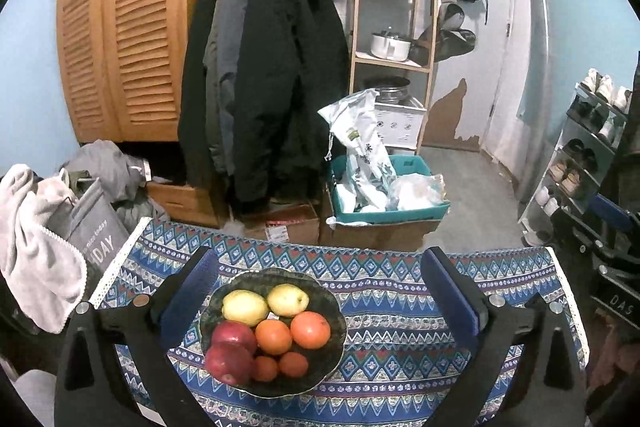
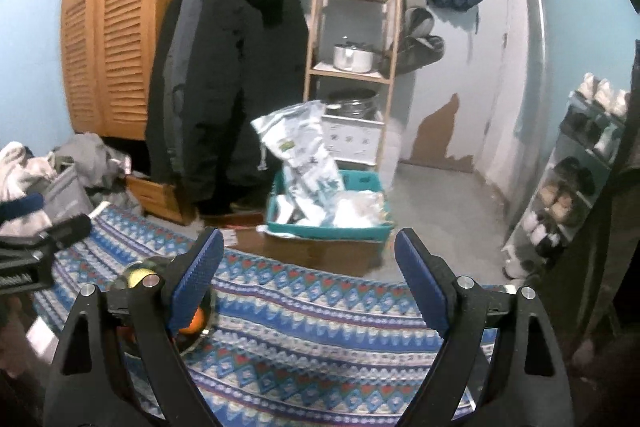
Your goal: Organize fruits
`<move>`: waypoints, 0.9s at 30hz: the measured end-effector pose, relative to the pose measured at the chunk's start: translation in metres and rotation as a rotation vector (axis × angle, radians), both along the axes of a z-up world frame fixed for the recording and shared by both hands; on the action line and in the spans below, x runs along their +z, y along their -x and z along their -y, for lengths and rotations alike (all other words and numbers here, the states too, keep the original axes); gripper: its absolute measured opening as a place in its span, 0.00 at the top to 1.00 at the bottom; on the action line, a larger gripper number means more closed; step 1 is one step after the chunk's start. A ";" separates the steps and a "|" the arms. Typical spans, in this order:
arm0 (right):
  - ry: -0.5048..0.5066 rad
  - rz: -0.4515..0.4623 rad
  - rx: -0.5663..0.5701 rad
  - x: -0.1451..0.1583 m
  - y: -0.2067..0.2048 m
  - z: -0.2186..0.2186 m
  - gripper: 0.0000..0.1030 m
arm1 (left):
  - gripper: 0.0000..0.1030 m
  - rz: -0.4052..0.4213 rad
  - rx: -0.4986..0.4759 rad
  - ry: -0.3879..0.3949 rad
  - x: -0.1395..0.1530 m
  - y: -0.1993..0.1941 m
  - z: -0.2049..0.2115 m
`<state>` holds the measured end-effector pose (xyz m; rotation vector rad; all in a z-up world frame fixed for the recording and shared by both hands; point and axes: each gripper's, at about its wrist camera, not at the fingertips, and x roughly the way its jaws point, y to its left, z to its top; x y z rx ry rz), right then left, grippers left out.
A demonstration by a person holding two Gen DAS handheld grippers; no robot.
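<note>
A dark bowl sits on the patterned tablecloth in the left wrist view. It holds two yellow lemons, two red apples, two oranges and two small tangerines. My left gripper is open and empty, its fingers either side of the bowl and above it. My right gripper is open and empty over the cloth, to the right of the bowl, which is mostly hidden behind its left finger; a lemon and an orange peek out.
The table's far edge faces a teal basket of bags on a cardboard box. Hanging coats, a wooden shelf and a shoe rack stand beyond. A laundry bag sits at the left. The left gripper shows in the right wrist view.
</note>
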<state>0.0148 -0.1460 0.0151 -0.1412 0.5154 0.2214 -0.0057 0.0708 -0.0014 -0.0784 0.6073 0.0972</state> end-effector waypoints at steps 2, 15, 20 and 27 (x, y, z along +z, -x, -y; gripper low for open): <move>-0.005 0.003 -0.004 -0.003 0.000 0.006 0.16 | 0.01 0.005 -0.001 -0.008 0.002 0.000 0.003; -0.015 0.009 -0.020 -0.005 0.001 0.020 0.16 | 0.01 -0.002 0.007 -0.024 0.002 -0.005 0.012; -0.005 0.008 -0.014 -0.005 0.001 0.019 0.16 | 0.01 -0.001 0.011 -0.024 0.002 -0.005 0.012; -0.006 -0.002 -0.017 -0.006 0.002 0.018 0.16 | 0.01 -0.003 0.016 -0.025 0.001 -0.006 0.013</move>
